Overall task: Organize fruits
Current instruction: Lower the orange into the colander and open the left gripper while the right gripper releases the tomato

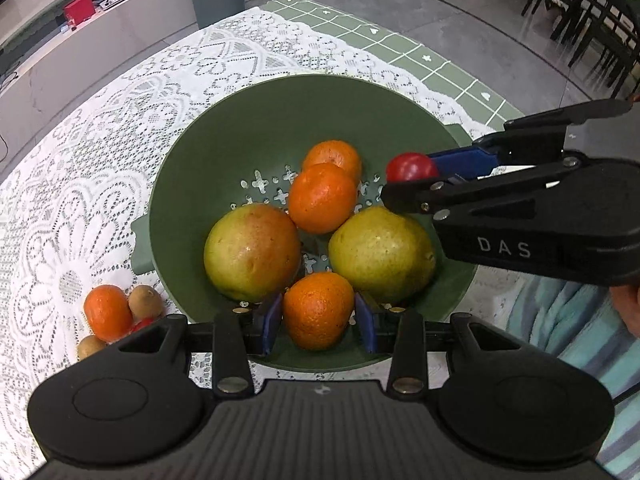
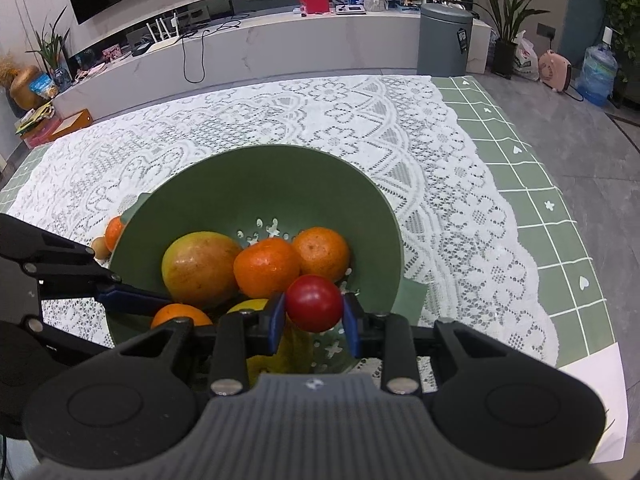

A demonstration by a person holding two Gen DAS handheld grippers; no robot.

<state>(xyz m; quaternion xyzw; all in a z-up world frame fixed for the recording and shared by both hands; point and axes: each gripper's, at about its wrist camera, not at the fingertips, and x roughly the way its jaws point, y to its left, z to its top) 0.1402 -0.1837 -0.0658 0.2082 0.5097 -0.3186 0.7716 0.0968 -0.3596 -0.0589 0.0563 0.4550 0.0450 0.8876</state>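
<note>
A green colander bowl (image 1: 256,120) sits on the lace cloth and holds two yellow-green mangoes (image 1: 251,251) and two tangerines (image 1: 322,198). My left gripper (image 1: 319,316) is shut on a third tangerine (image 1: 318,310), held over the bowl's near rim. My right gripper (image 2: 314,314) is shut on a small red tomato (image 2: 314,303), held above the bowl's right side; it also shows in the left wrist view (image 1: 410,167). The bowl (image 2: 280,176) and its fruit show in the right wrist view too.
Outside the bowl at its left lie a tangerine (image 1: 107,312), two brown kiwis (image 1: 146,302) and a bit of something red (image 1: 142,325). The lace cloth (image 1: 80,200) covers a green gridded mat (image 2: 540,184). A grey bin (image 2: 444,40) stands beyond the table.
</note>
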